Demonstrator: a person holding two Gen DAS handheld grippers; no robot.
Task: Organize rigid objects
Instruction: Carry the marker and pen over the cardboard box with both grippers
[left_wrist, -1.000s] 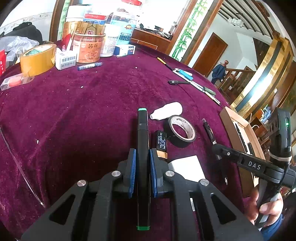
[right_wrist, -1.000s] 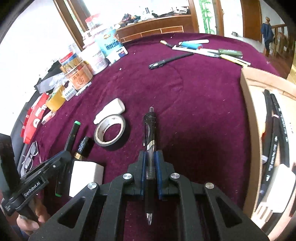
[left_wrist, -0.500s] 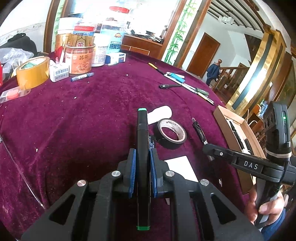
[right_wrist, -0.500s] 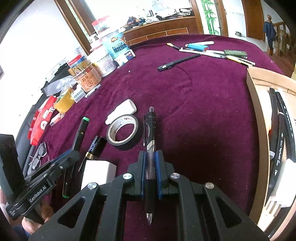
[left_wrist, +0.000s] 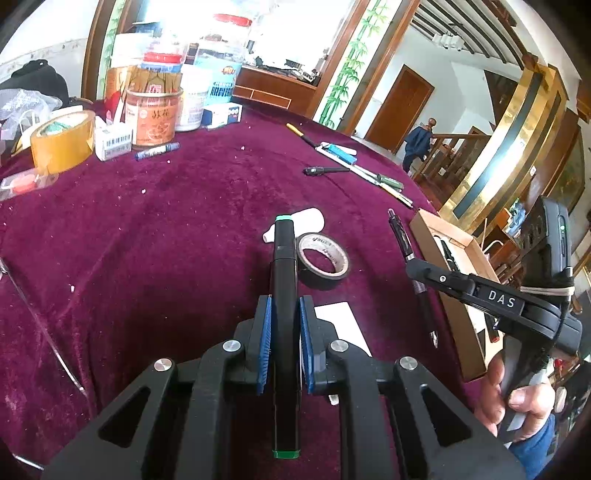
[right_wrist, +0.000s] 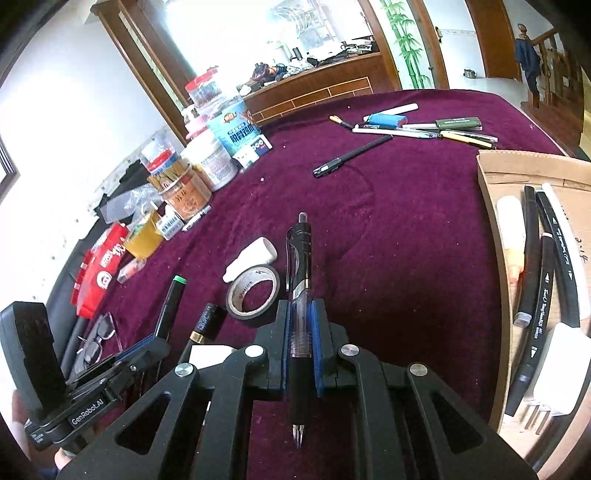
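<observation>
The counter (left_wrist: 166, 236) is draped in deep-red velvety cloth, its nap flecked with pale crumbs. The marker (left_wrist: 284, 295) has a matt black plastic barrel; the pen (right_wrist: 300, 280) is glossy black and clear plastic with a metal band. Each gripper (left_wrist: 284, 332) is matt black plastic with ribbed blue pads (left_wrist: 266, 343) and shiny metal screw heads. Beside the pen, the tape roll (right_wrist: 253, 295) looks glossy black, and right of it the box (right_wrist: 491, 236) is plain brown cardboard

Black green-capped marker (left_wrist: 284, 295) & black click pen (right_wrist: 300, 295) both clamped, off cloth.
</observation>
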